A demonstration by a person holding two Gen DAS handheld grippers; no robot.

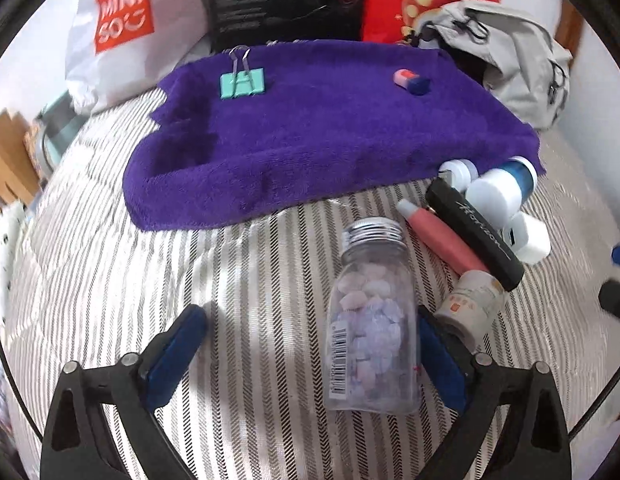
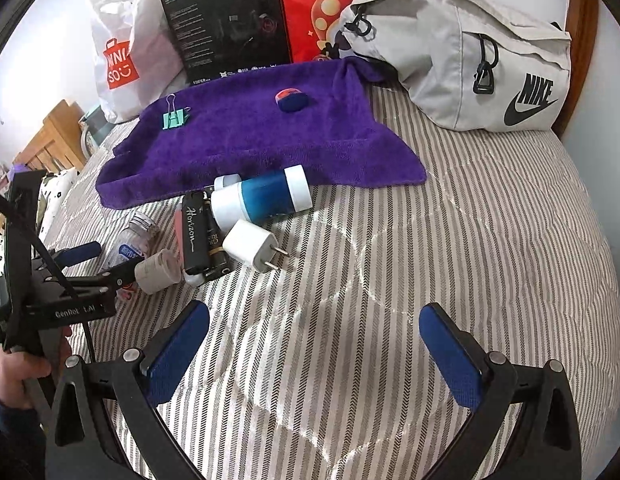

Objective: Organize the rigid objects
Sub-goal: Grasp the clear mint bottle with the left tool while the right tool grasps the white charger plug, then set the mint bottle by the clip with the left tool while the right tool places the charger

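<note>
A clear bottle [image 1: 370,320] of pastel pieces with a silver threaded neck lies on the striped bed, between the fingers of my left gripper [image 1: 310,316]. It rests close against the right pad; the left pad stands well clear, so the jaws are open. On the purple towel [image 1: 310,140] sit a green binder clip [image 1: 242,84] and a pink-and-blue eraser [image 1: 412,82]. Beside the towel's edge is a pile: a black case [image 2: 193,236], a blue-and-white container [image 2: 261,198], a white charger plug [image 2: 249,248] and a tape roll [image 2: 157,272]. My right gripper [image 2: 314,312] is open over bare bedding.
A white shopping bag [image 2: 121,60], a black box [image 2: 225,28] and a red bag [image 2: 330,12] stand behind the towel. To the right, a grey sports bag [image 2: 470,60] lies on the bed. Wooden furniture [image 2: 49,140] is at the far left, and a hand [image 2: 13,364] holds the left gripper.
</note>
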